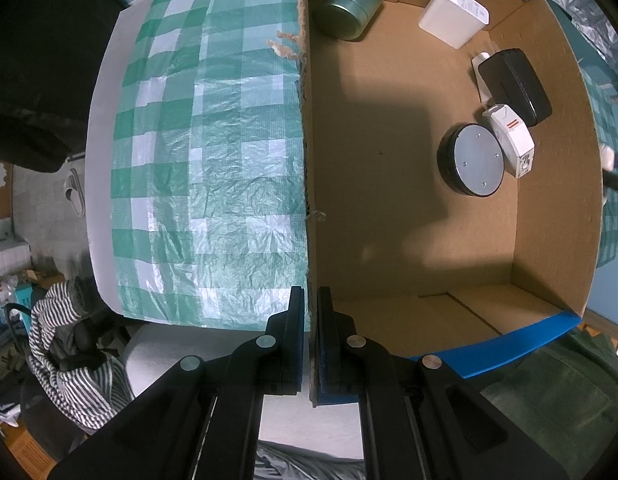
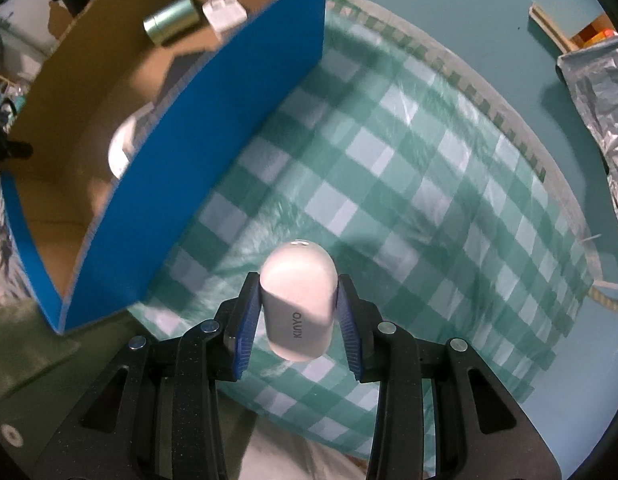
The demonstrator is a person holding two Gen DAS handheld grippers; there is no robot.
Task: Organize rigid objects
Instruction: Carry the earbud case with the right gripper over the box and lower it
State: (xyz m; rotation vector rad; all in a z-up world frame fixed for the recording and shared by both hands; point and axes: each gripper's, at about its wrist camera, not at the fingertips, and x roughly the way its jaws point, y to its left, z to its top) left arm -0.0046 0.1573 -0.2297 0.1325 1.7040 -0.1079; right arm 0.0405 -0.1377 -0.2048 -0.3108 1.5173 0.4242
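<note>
Green-checked cloth (image 2: 409, 168) is blurring behind the blue-sided cardboard box (image 2: 213, 128), whose contents are smearing in the right wrist view, while the downward-pointing right gripper (image 2: 297, 308) is clamping a white KINYO device (image 2: 297, 296) above the cloth and the left gripper (image 1: 311, 336) is pinching the box wall (image 1: 307, 160).

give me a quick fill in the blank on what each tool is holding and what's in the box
The left tool is clamped on the box's cardboard ____.
The right tool holds a white case printed ____.
The green tin lies on its ____ inside the box.

Missing words: wall; KINYO; side
</note>
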